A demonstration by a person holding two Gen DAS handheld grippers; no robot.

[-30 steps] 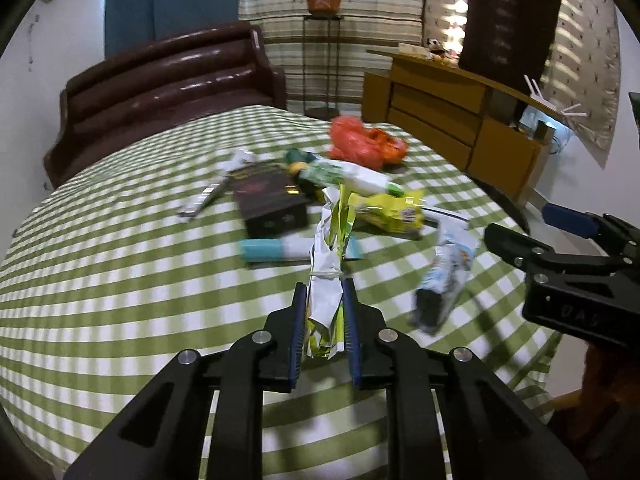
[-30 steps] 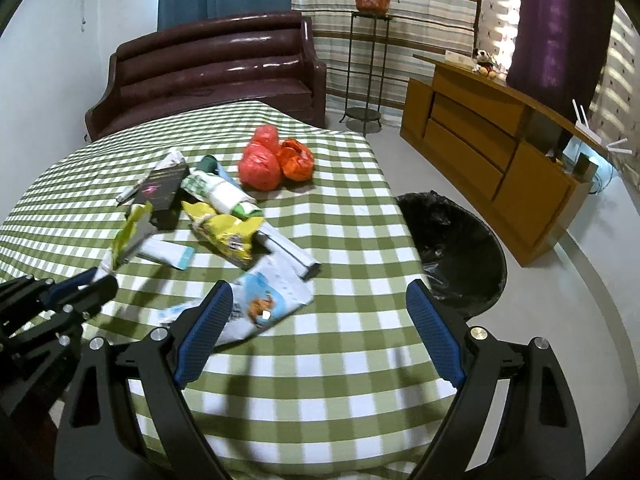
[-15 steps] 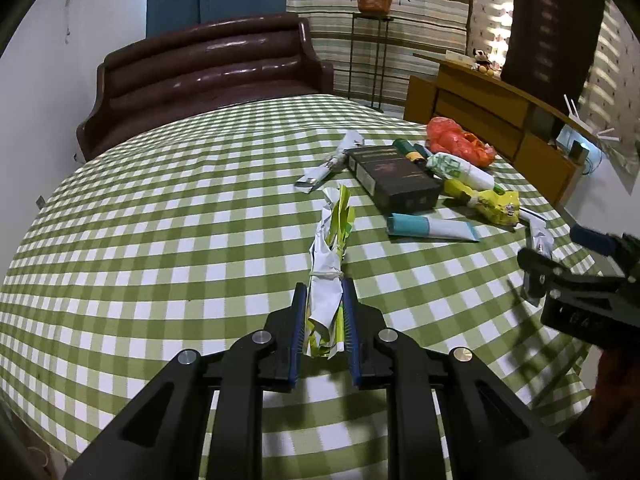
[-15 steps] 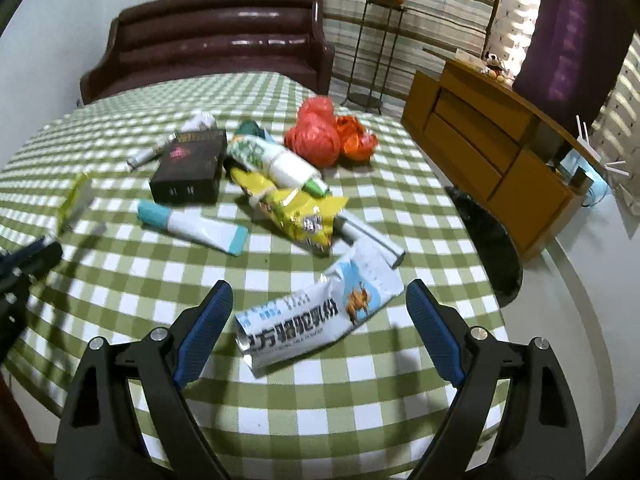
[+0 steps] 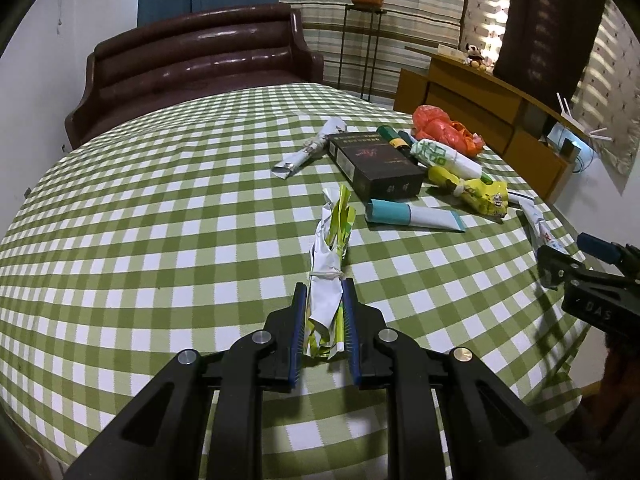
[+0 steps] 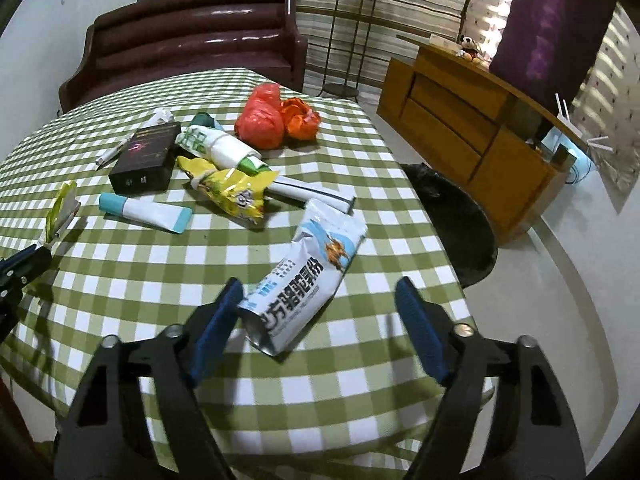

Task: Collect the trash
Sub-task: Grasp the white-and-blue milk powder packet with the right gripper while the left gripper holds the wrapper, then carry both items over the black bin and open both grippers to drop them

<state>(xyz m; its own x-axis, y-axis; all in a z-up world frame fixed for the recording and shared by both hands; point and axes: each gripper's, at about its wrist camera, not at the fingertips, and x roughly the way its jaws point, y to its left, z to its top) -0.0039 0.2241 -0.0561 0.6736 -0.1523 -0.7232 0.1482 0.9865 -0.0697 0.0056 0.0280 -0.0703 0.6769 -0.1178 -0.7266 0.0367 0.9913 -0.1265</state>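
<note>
Swung away from the bin side over the last second, the left hand-held gripper (image 5: 325,304) now faces the middle of the green-checked table (image 5: 160,240), its narrow jaws pinching a twisted white-and-yellow wrapper (image 5: 330,256) bound with a rubber band. Beyond it in the left wrist view lie a black box (image 5: 374,160), a teal-and-white tube (image 5: 416,216), a yellow snack bag (image 5: 480,196), a rolled white-and-green bag (image 5: 444,158) and an orange plastic bag (image 5: 444,130). The right hand-held gripper (image 5: 592,268) shows at the table's right edge.

Seen from the right wrist, the right hand-held gripper (image 6: 320,304) has dropped closer to a blue-and-white pouch (image 6: 308,272) that lies flat near the table's edge. Its jaws are closing with the pouch's near end between them: the left pad is just beside the pouch's corner, the right pad well apart from it. A black-lined trash bin (image 6: 460,224) stands on the floor just past the table. The held wrapper (image 6: 60,212) appears at far left.
</note>
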